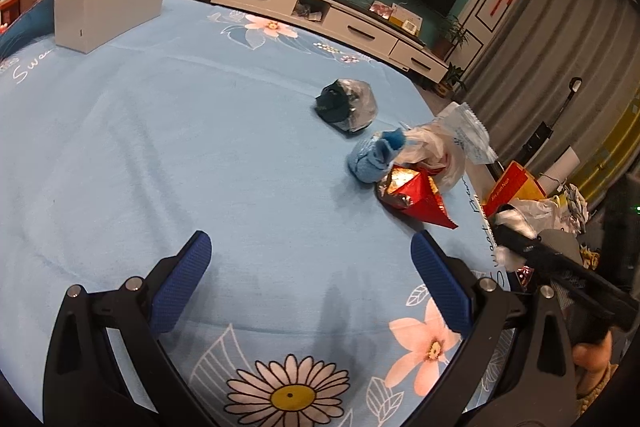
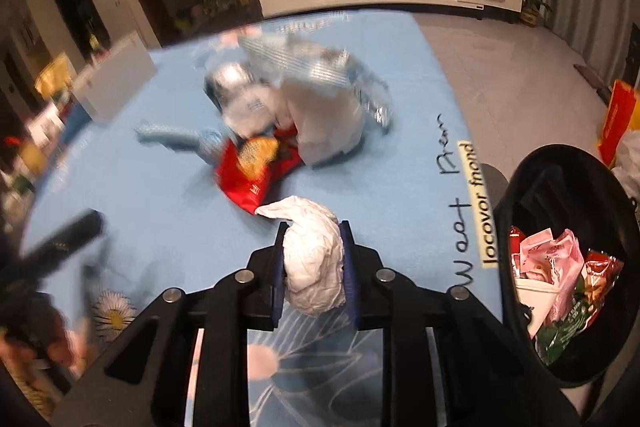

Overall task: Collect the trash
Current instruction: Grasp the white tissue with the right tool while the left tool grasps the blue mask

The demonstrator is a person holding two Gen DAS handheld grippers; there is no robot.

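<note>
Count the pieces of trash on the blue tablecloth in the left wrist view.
4: dark foil wad farthest back; blue crumpled wrapper nearer; clear plastic bag at the table edge; red snack packet nearest. More may hide underneath.

Matt light-blue cotton-like cloth with printed flowers on the worktop [image 1: 160,147], crumpled white tissue paper wad [image 2: 314,259], glossy red foil snack wrapper [image 1: 420,197], shiny silver foil bag [image 1: 352,103], smooth black plastic trash bin [image 2: 560,195], matt white box [image 1: 108,3]

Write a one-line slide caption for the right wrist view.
Right gripper clamps a crumpled white tissue above the blue floral cloth, beside the black bin.
</note>
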